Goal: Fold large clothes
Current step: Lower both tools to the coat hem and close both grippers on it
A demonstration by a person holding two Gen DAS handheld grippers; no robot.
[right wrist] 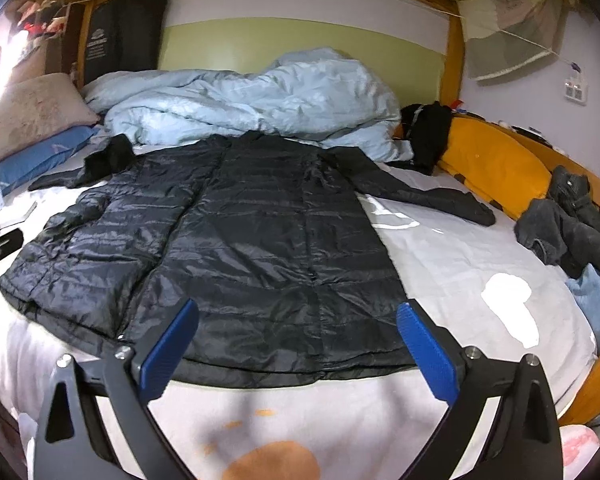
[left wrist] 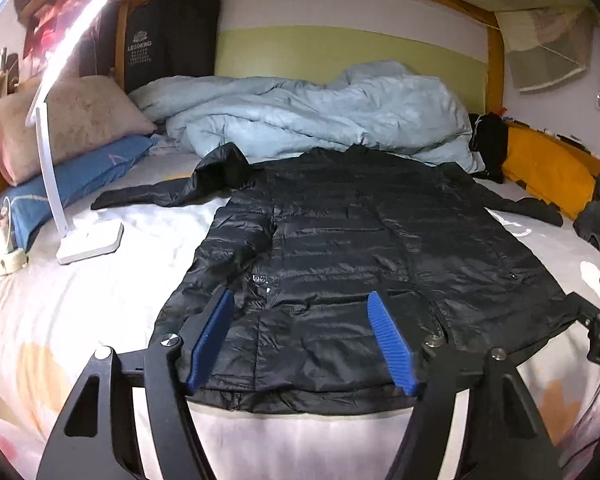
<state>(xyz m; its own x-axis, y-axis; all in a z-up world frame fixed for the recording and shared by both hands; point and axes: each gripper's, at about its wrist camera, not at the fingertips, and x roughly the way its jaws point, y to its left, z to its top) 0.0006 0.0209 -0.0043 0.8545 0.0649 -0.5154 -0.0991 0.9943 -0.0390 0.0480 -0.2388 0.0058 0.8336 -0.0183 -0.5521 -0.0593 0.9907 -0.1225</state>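
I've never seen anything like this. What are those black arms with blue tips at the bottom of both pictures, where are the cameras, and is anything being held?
No robot here: a person holds a two-finger gripper in each hand, with a wide-angle camera on each looking forward along its fingers. That is why each picture shows black fingers with blue pads at the bottom.

One picture comes from the left gripper, the other from the right gripper. Both point at the hem of a black puffer coat spread flat on a bed, sleeves out to the sides. Behind it lie a crumpled light-blue duvet and pillows; a white desk lamp stands on the bed to the left.

Nothing is held: both grippers are open, their pads apart over the hem.
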